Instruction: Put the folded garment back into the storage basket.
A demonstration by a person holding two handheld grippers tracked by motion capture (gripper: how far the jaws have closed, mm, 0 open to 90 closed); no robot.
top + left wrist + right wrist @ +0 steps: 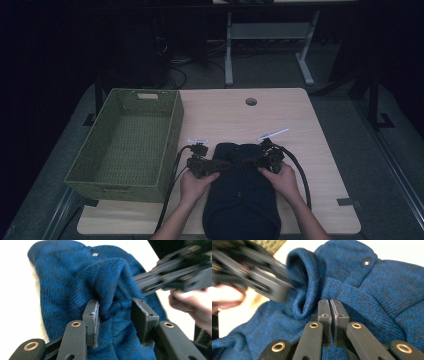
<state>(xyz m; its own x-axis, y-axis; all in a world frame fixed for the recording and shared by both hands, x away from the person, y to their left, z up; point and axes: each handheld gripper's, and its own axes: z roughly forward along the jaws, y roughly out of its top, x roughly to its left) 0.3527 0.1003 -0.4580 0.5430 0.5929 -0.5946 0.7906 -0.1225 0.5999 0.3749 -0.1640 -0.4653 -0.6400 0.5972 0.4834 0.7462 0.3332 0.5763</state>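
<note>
A dark blue knitted garment (242, 200) lies on the wooden table (225, 115) near the front edge. My left gripper (227, 164) reaches in from its left side. In the left gripper view it (115, 307) stands open, and a raised fold of the knit (110, 280) sits between its pads, touching the left one. My right gripper (255, 161) comes in from the garment's right side. Its jaws (330, 305) are shut over the knit (374, 290), with no cloth showing between the pads. A rolled fold (304, 277) rises just left of them.
A green woven basket (120, 192) stands empty on the table's left side, close to the left hand. Two small white strips (197, 140) (272, 134) lie just beyond the garment. A round hole (251, 101) marks the table's far edge. Black cables trail from both grippers.
</note>
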